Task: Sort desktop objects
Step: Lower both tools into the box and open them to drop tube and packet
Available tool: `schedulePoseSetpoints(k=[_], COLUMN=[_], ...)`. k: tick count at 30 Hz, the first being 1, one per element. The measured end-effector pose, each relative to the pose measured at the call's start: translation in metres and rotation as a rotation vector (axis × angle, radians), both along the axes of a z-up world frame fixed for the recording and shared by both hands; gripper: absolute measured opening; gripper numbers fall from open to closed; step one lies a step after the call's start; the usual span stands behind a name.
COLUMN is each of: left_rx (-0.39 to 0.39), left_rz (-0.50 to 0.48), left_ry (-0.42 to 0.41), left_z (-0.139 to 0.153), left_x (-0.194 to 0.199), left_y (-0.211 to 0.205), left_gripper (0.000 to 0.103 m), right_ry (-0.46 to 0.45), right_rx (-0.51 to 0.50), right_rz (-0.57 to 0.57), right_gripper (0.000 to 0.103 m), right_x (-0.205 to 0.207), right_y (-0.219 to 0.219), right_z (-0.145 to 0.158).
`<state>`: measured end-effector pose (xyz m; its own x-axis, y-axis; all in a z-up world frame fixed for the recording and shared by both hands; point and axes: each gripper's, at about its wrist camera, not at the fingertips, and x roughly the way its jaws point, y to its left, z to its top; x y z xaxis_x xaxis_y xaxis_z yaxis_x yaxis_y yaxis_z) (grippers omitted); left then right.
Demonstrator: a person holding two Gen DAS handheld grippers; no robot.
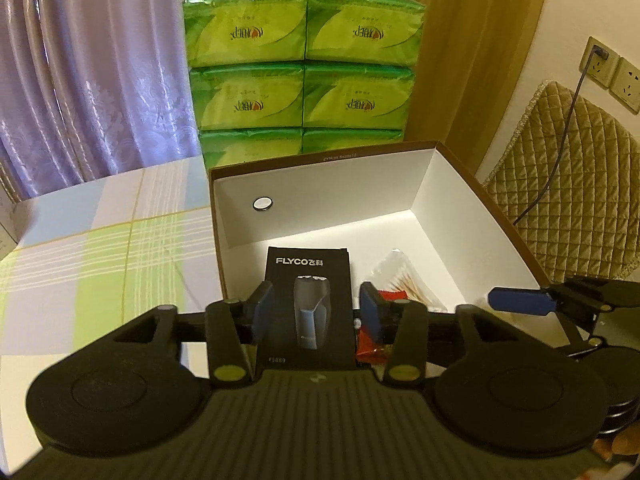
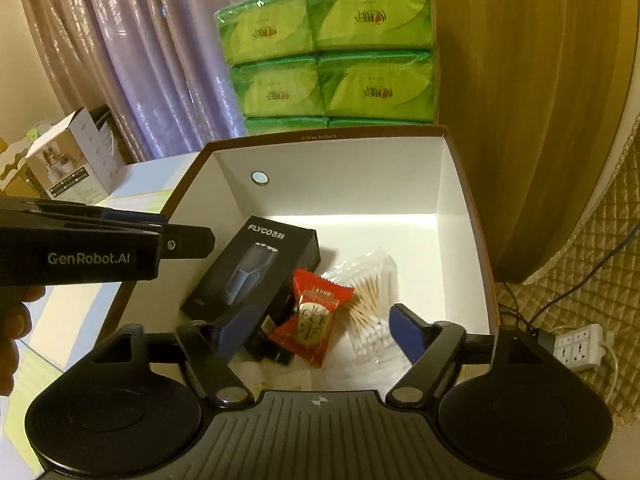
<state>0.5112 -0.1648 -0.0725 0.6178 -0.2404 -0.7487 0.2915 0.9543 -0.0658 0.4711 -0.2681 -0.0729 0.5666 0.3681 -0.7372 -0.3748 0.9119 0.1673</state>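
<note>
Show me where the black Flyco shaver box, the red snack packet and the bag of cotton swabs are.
Flyco shaver box (image 2: 256, 268): right wrist view, on its printed front face.
red snack packet (image 2: 310, 316): right wrist view, on the clear window at its middle.
bag of cotton swabs (image 2: 370, 308): right wrist view, on the wooden sticks inside.

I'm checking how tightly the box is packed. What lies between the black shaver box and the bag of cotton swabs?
The red snack packet, seen in the right wrist view, between the shaver box and the swabs.

My left gripper (image 1: 316, 312) is held level, jaws parted, blue pads (image 1: 262, 306) facing each other. My right gripper (image 2: 316, 334) sits beside it, jaws spread wider. My left hand (image 2: 12, 332) grips its handle.
</note>
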Motion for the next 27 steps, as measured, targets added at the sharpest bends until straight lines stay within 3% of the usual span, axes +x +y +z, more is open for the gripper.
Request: schedulePoseSetpoints(k=[5, 7, 12, 18, 27], left_rx=[0.008, 0.016, 0.029, 0.068, 0.078], left_rz=[0.004, 0.002, -0.008, -0.009, 0.051], left_ry=[-0.046, -0.066, -0.111, -0.15, -0.182], left_z=[0.014, 0.02, 0.034, 0.044, 0.06], left_x=[-0.017, -0.024, -0.049, -0.087, -0.146], left_y=[0.003, 0.004, 0.009, 0.019, 0.038], left_gripper=[0.068, 0.069, 0.083, 0.092, 0.1], right_ry=[-0.039, -0.054, -0.081, -0.103, -0.124], right_rx=[0.003, 0.008, 0.003, 0.001, 0.021], right_rz=[-0.002, -0.003, -0.006, -0.038, -0.063], right_gripper=[0.096, 0.1, 0.101, 0.101, 0.101], right_x=[-0.016, -0.023, -0.042, -0.077, -0.127], right_y=[-0.001, -0.003, -0.005, -0.01, -0.016], right_z=[0.01, 0.015, 0.027, 0.037, 0.051])
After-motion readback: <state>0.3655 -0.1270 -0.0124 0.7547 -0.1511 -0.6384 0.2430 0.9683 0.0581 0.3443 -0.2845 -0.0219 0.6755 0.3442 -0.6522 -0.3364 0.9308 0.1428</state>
